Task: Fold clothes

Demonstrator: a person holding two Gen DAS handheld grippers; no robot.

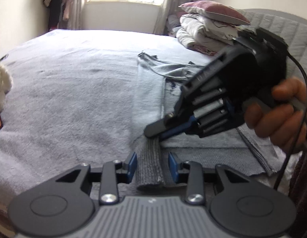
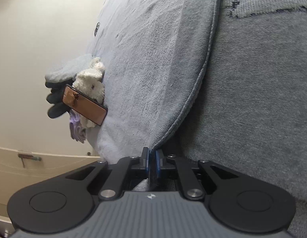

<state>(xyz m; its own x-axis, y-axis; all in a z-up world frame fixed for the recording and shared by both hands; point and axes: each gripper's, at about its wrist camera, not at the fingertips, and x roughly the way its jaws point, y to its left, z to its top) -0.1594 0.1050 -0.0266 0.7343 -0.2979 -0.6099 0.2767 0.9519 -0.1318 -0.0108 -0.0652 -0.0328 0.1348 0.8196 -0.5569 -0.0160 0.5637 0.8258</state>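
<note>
2 grippers met at our grey sweater's (image 1: 193,150) near corner: right gripper (image 2: 152,158) pinched its edge, left gripper (image 1: 152,165) spread around the ribbed cuff (image 1: 148,164), sweater stretching ahead across the bed (image 1: 74,91).

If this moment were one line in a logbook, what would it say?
task: fold clothes | left gripper: open, ribbed cuff between fingers | right gripper: shut on grey sweater edge | surface: bed

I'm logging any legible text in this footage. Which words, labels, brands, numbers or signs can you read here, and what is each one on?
No text can be read in either view.
Small white emblem on the right gripper housing: a logo, no letters.
Dark print on the grey garment: cropped, not legible.
Round dark mark on the bed cover: too small to read.
</note>
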